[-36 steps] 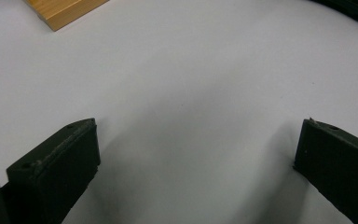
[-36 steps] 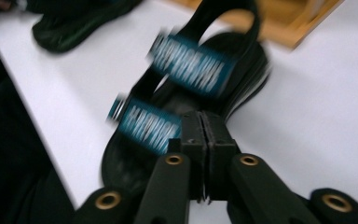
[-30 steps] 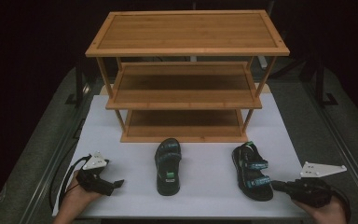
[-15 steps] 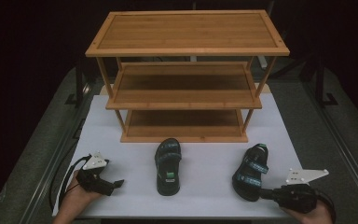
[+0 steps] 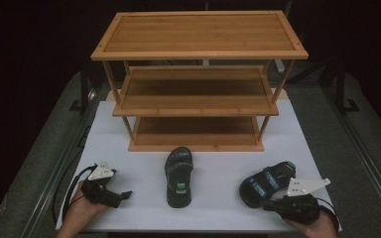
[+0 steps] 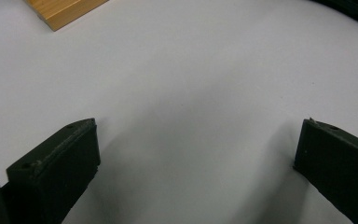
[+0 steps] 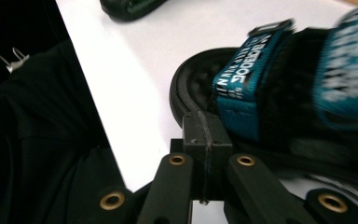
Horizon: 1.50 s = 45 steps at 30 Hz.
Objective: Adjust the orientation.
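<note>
The right tongs [image 5: 267, 203] sit at 5 o'clock on the bench [image 5: 218, 210], their jaws clenched flat against each other with nothing pinched between them. In the right gripper view the closed tips [image 7: 204, 140] press against the heel end of the right sandal [image 7: 289, 93], just under its teal strap, so the tongs touch the sandal without gripping it. From the high view that sandal [image 5: 268, 182] lies tilted, heel toward 7 o'clock and toe toward 1 o'clock, right beside the tongs, with the person's right hand [image 5: 312, 225] behind them at the bench's near edge.

The left tongs [image 5: 125, 195] rest at 7 o'clock, released: in the left gripper view the two jaws stand wide apart over bare bench [image 6: 182, 93], holding nothing. They point toward 3 o'clock, well apart from any sandal, with the left hand [image 5: 82, 210] behind them.

The left sandal [image 5: 178, 176] lies at 6 o'clock between the two tongs, lengthwise with its toe toward 12 o'clock, near the rack's foot.

The rack [image 5: 198, 49], bamboo with three shelves, stands at 12 o'clock; its shelves are bare.
</note>
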Each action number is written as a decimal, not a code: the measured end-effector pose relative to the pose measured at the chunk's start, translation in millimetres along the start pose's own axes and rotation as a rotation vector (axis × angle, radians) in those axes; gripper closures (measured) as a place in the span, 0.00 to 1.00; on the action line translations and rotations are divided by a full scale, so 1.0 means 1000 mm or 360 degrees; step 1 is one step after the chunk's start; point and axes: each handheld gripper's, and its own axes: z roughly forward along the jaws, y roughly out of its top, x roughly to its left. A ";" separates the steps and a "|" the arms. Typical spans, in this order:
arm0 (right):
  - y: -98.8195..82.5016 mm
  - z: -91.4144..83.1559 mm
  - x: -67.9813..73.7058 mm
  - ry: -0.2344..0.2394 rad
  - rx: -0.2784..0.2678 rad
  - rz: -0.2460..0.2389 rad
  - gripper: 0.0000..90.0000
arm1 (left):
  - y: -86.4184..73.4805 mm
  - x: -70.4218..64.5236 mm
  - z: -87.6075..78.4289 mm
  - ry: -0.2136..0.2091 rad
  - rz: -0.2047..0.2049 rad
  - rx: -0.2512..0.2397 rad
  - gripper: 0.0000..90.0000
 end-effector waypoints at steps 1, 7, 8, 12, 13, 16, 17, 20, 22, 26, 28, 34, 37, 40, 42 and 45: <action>-0.001 -0.006 0.001 -0.0009 -0.0025 0.0006 1.00 | 0.000 0.000 0.000 0.0000 0.0000 0.0000 0.00; -0.003 -0.046 0.002 -0.0104 -0.0146 0.0021 1.00 | 0.000 0.000 0.000 0.0001 0.0000 -0.0001 0.00; -0.002 -0.060 -0.003 -0.0161 -0.0196 0.0027 1.00 | 0.000 0.000 0.000 0.0002 0.0000 -0.0001 0.00; -0.001 -0.078 -0.015 -0.0260 -0.0256 0.0049 1.00 | 0.000 0.000 0.000 0.0001 0.0000 -0.0001 0.00; 0.000 -0.085 -0.022 -0.0300 -0.0280 0.0064 1.00 | 0.000 0.000 0.000 0.0001 0.0000 -0.0001 0.00; 0.004 -0.097 -0.045 -0.0397 -0.0333 0.0111 1.00 | 0.000 0.000 0.000 0.0001 0.0000 -0.0001 0.00; 0.004 -0.097 -0.045 -0.0397 -0.0333 0.0111 1.00 | 0.000 0.000 0.000 0.0001 0.0000 -0.0001 0.00; 0.009 -0.099 -0.066 -0.0448 -0.0348 0.0148 1.00 | 0.000 0.000 0.000 0.0001 -0.0001 -0.0001 0.00; 0.013 -0.093 -0.082 -0.0450 -0.0349 0.0171 1.00 | 0.000 0.000 0.000 0.0001 -0.0001 -0.0001 0.00; 0.021 -0.069 -0.109 -0.0439 -0.0289 0.0197 1.00 | 0.000 0.000 0.000 0.0001 -0.0001 -0.0002 0.00; 0.023 -0.059 -0.118 -0.0429 -0.0263 0.0205 1.00 | 0.000 0.000 0.000 0.0000 -0.0001 -0.0001 0.00; 0.022 -0.032 -0.137 -0.0388 -0.0174 0.0211 1.00 | 0.000 0.000 0.000 -0.0001 -0.0001 -0.0001 0.00; 0.019 -0.024 -0.139 -0.0359 -0.0129 0.0219 1.00 | 0.000 0.000 0.000 -0.0001 -0.0002 -0.0001 0.00; 0.017 -0.018 -0.140 -0.0345 -0.0067 0.0217 1.00 | 0.000 0.000 0.000 -0.0001 -0.0001 -0.0001 0.00; 0.016 -0.015 -0.139 -0.0340 -0.0035 0.0212 1.00 | 0.000 0.000 0.000 -0.0001 -0.0001 -0.0002 0.00; 0.014 -0.017 -0.137 -0.0349 -0.0029 0.0205 1.00 | 0.000 0.000 0.000 -0.0001 -0.0002 -0.0001 0.00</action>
